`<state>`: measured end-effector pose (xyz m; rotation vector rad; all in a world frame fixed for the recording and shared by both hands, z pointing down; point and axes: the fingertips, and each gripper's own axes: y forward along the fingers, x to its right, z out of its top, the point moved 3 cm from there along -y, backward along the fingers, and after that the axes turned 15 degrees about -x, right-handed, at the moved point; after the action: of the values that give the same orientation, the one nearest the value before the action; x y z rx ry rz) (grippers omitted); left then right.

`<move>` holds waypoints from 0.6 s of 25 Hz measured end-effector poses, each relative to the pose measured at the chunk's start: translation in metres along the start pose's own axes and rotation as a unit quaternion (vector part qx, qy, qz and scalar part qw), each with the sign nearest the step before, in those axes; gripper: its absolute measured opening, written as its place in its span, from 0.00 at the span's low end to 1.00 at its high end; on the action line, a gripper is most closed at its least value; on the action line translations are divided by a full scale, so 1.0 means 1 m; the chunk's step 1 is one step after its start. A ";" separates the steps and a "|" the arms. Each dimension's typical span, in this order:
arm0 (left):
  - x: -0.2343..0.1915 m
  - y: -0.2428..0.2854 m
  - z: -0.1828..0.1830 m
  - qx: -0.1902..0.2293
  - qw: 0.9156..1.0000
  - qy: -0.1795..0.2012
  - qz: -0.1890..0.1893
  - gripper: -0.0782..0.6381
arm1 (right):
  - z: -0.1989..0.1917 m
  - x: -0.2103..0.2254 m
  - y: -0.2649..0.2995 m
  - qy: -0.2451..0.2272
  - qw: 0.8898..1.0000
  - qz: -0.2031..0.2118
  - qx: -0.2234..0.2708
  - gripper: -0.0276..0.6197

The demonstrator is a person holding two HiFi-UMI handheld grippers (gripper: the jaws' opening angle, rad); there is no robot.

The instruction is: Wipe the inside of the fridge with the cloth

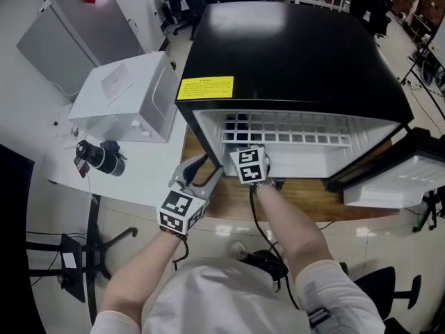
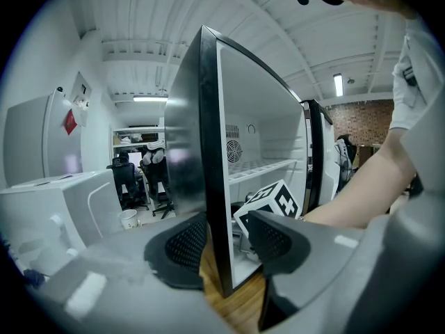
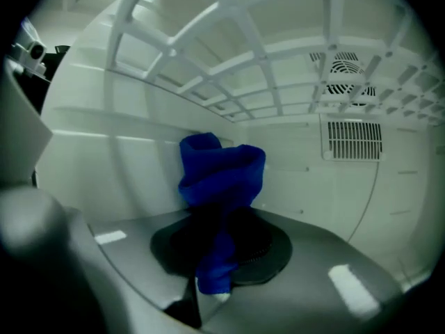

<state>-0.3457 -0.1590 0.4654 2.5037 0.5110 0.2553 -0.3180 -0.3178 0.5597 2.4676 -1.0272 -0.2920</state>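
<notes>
Right tongs (image 3: 222, 245) clamp the blue cloth (image 3: 221, 172) inside the fridge (image 1: 299, 54), left tongs (image 2: 229, 245) wide; firm overlapping strokes should clean best.

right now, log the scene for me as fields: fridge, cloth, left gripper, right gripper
fridge: black fridge, door open, white inside, standing on a wooden top
cloth: blue cloth, bunched, inside the fridge below the wire shelf
right gripper: right gripper shut on the cloth, reaching into the fridge
left gripper: left gripper outside, jaws apart, front edge of the side wall lined up between them; contact unclear
</notes>
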 end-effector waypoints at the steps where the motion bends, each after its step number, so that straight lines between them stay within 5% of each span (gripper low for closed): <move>1: 0.000 0.000 0.000 0.000 1.000 0.001 0.000 0.36 | 0.000 0.001 0.002 0.001 1.000 -0.002 0.000 0.15; 15: -0.001 0.000 0.001 0.004 1.000 0.010 0.005 0.35 | -0.001 0.016 0.026 0.019 1.000 -0.021 -0.002 0.15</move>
<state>-0.3459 -0.1598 0.4642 2.5137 0.5074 0.2822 -0.3228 -0.3453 0.5728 2.4845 -0.9590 -0.2601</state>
